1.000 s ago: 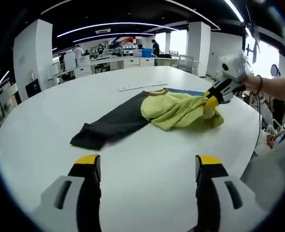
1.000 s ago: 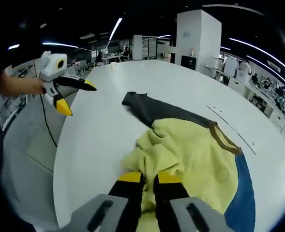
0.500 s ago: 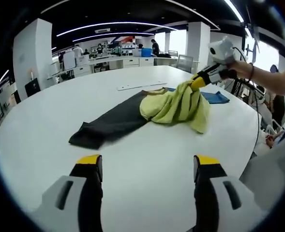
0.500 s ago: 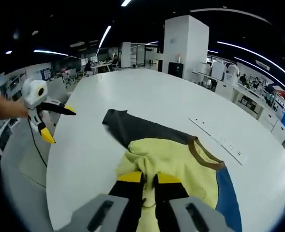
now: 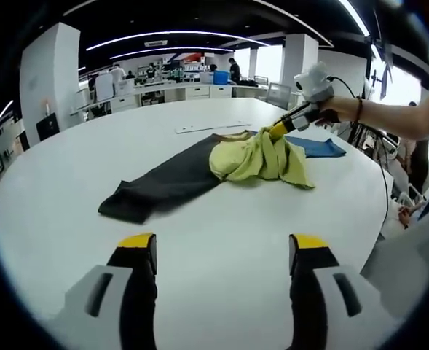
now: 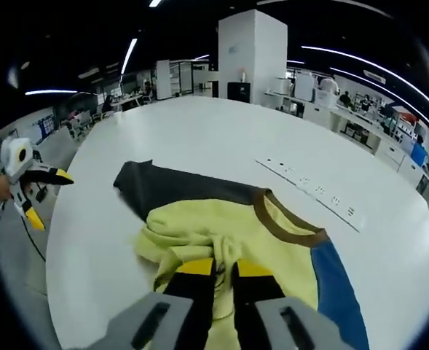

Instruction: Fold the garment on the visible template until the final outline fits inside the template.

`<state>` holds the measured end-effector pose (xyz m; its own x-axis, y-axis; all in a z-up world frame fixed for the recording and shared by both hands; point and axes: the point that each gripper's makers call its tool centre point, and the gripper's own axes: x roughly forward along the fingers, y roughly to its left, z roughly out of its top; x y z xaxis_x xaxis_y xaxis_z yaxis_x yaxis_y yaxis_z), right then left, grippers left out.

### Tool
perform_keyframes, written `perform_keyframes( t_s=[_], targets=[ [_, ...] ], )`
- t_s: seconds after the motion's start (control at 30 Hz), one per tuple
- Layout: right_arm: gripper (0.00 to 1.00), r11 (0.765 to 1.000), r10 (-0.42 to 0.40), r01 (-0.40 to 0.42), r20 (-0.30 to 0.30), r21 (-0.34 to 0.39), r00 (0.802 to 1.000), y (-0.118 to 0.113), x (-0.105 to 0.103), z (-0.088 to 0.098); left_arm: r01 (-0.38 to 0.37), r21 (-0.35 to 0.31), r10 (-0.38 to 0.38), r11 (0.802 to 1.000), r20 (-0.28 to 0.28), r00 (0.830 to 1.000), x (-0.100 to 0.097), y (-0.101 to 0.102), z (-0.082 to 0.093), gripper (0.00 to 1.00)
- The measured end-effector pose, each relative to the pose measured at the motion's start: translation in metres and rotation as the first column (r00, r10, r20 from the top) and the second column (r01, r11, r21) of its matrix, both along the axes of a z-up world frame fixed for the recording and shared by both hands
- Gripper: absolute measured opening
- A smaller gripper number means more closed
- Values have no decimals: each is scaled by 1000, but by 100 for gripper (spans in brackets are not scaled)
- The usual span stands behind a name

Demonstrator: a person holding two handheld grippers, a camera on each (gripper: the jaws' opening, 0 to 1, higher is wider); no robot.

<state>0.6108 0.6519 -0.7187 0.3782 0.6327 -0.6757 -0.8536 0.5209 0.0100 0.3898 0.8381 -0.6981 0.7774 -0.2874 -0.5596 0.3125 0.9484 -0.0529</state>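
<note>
Over the last second the right gripper (image 5: 278,131) has carried its pinch of yellow cloth up and across the garment (image 5: 199,171), so the loose yellow heap that lay toward the table edge is now drawn over toward the collar side. Its jaws are closed tight on a bunched fold of the yellow body, seen close in the right gripper view (image 6: 223,268). The garment lies on the white round table (image 5: 221,240), its long axis running from the dark grey sleeve (image 5: 156,191) at one end, through the yellow body (image 6: 221,230) with its brown collar (image 6: 287,226), to the blue sleeve (image 6: 334,292) at the other. The dark sleeve points toward the left gripper (image 6: 43,191), which hangs off the table edge with its jaws spread wide and nothing between them.
</note>
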Motion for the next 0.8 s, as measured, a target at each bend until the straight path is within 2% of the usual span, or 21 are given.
perform_keyframes(
  t_s=[0.13, 0.33, 0.63, 0.7, 0.8],
  targets=[
    [5, 1000, -17, 17, -14, -8, 1000, 1, 6, -12, 2, -7, -2, 1000, -4, 1000, 2, -3, -2, 70],
    [5, 998, -12, 12, -11, -61, 1000, 0, 7, -27, 3, -10, -3, 1000, -4, 1000, 4, -4, -4, 70],
    [4, 992, 9, -7, 13, -125, 1000, -2, 7, -38, -8, -22, 8, 1000, -12, 1000, 5, -4, -7, 69],
    [4, 992, 5, -5, 1, -126, 1000, -4, 7, -43, -12, -24, 12, 1000, -14, 1000, 4, -3, -8, 69],
    [6, 995, -20, 20, 5, -101, 1000, -5, 7, -39, -19, -29, 18, 999, -16, 1000, 4, -2, -7, 68]
  ],
)
